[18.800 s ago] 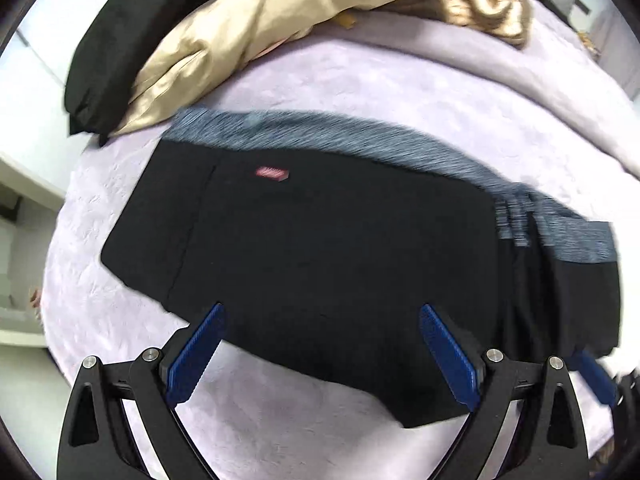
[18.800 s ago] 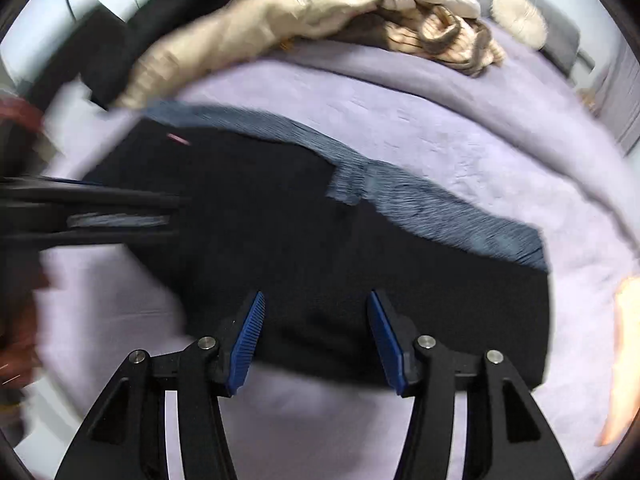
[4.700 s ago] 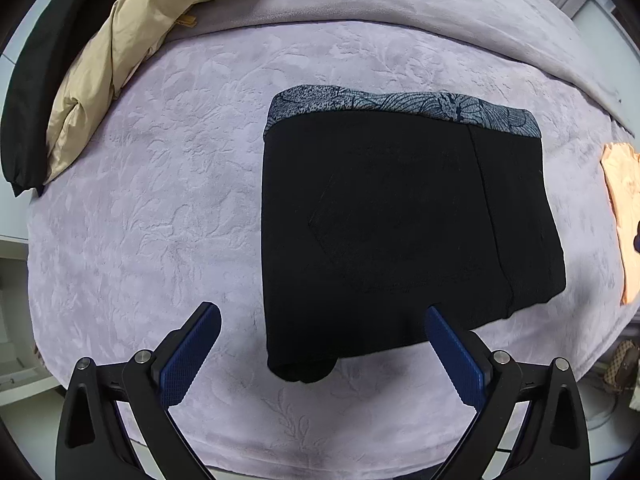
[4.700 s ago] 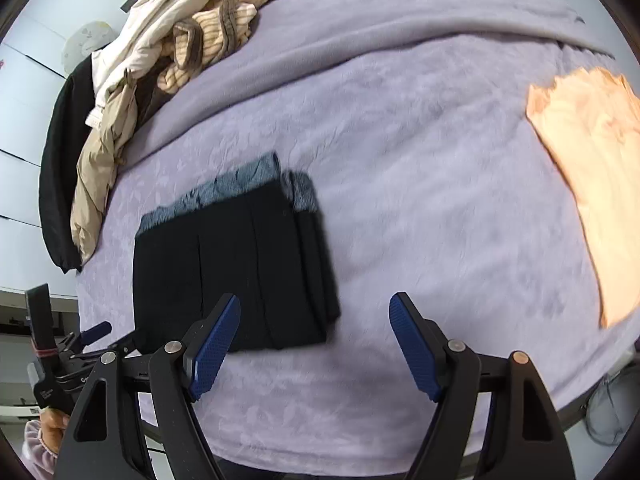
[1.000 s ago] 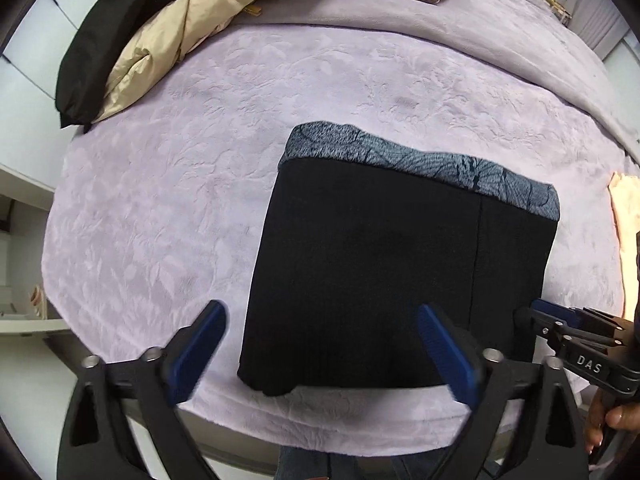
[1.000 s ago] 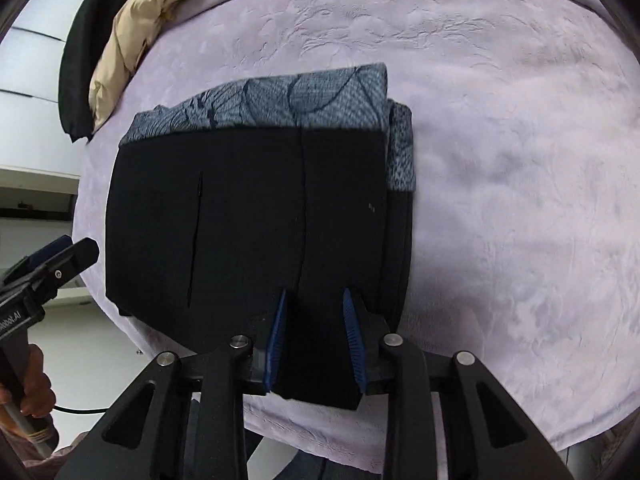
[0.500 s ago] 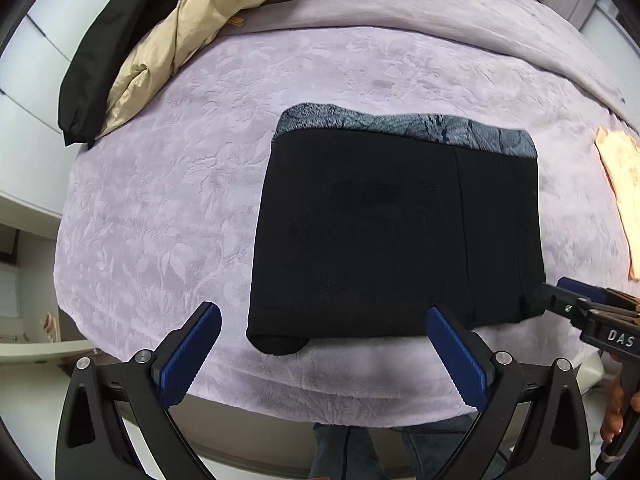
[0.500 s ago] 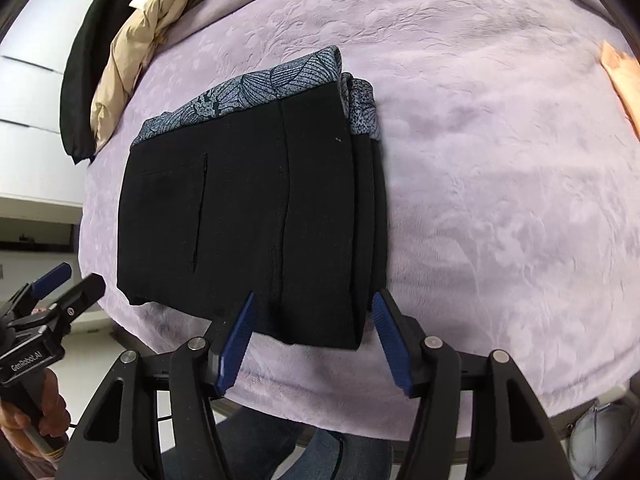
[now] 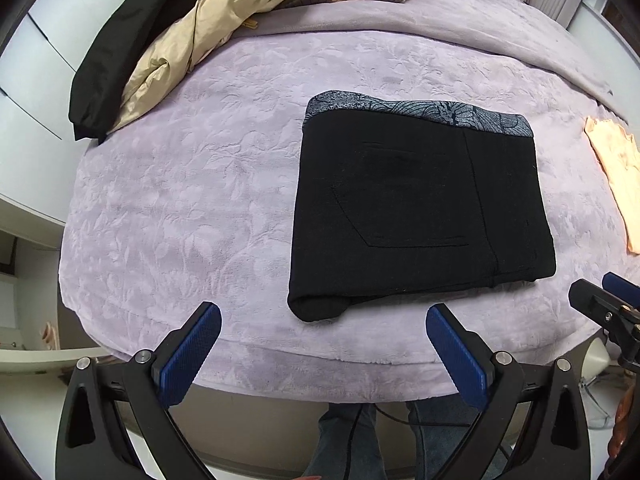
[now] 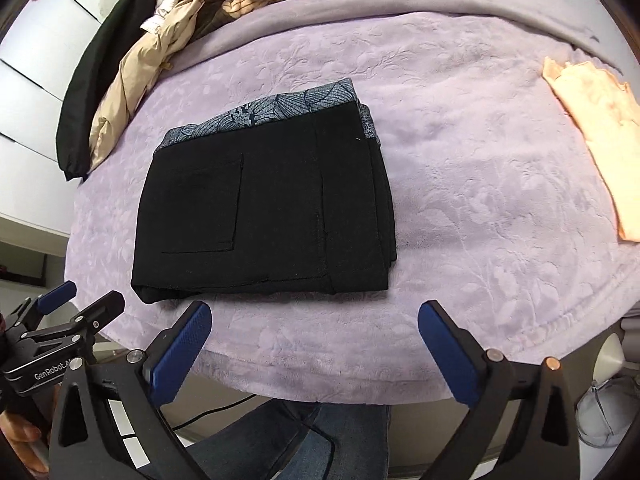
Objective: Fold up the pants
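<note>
- Pants (image 9: 420, 208): folded into a compact black rectangle, patterned grey waistband (image 9: 416, 110) on the far edge, back pocket up. They lie flat near the front edge of the bed (image 9: 180, 200), on the lilac blanket.
- Stacked layers show on the right side of the bundle in the right wrist view (image 10: 384, 200); the near-left corner bulges a bit where the fold rolls over (image 9: 316, 308).
- Left gripper (image 9: 320, 354): spread wide, holding nothing, hanging off the near edge of the bed and clear of the fabric.
- Right gripper (image 10: 312, 354): also spread wide and empty, just short of the bundle's near edge, not touching it.
- Judgement: the fold looks complete. Both grippers sit off the cloth, likely so they don't drag the layers apart.
- Possible touch-up: flatten that bulging near-left corner. Risk: a pinch there could pull the top layer out of line.
- Clutter is well apart from the pants: the jacket pile (image 9: 192, 40) far left and the peach cloth (image 10: 596, 128) far right, so nothing interferes.
</note>
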`<control>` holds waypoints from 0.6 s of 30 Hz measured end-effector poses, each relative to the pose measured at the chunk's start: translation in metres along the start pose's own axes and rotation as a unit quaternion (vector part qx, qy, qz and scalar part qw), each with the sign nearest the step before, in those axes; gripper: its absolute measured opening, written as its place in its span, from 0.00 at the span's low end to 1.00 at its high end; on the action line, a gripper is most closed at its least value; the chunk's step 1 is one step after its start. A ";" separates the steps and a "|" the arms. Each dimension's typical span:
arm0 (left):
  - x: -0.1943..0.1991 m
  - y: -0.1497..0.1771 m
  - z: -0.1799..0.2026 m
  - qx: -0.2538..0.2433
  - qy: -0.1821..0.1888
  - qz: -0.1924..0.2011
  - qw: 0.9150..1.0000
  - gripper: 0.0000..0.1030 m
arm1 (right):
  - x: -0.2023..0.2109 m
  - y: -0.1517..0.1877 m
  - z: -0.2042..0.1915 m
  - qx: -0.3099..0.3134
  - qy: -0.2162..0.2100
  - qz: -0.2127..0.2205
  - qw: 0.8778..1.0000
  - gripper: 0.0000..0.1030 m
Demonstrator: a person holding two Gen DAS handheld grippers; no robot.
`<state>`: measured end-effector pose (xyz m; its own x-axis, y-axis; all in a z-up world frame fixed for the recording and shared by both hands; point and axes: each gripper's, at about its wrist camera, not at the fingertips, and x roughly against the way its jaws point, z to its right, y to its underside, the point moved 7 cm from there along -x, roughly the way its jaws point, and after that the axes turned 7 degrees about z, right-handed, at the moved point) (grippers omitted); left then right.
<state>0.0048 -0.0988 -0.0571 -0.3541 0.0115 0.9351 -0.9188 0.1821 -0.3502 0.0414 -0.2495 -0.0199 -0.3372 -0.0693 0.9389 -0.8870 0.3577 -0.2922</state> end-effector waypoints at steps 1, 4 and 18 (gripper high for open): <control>0.000 0.000 -0.001 0.000 0.001 0.002 1.000 1.00 | 0.001 0.001 -0.001 0.000 0.002 0.001 1.000 1.00; 0.001 -0.002 -0.003 -0.006 0.002 0.007 1.000 1.00 | 0.007 0.002 -0.008 0.001 0.011 0.007 1.000 1.00; 0.005 -0.013 -0.002 0.001 0.013 0.017 1.000 1.00 | 0.015 -0.014 -0.021 0.003 0.038 0.010 0.999 1.00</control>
<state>0.0156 -0.0990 -0.0474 -0.3812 0.0427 0.9235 -0.9064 0.1793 -0.3824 0.0550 -0.2357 0.0024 -0.3293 0.0093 0.9442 -0.8823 0.3530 -0.3112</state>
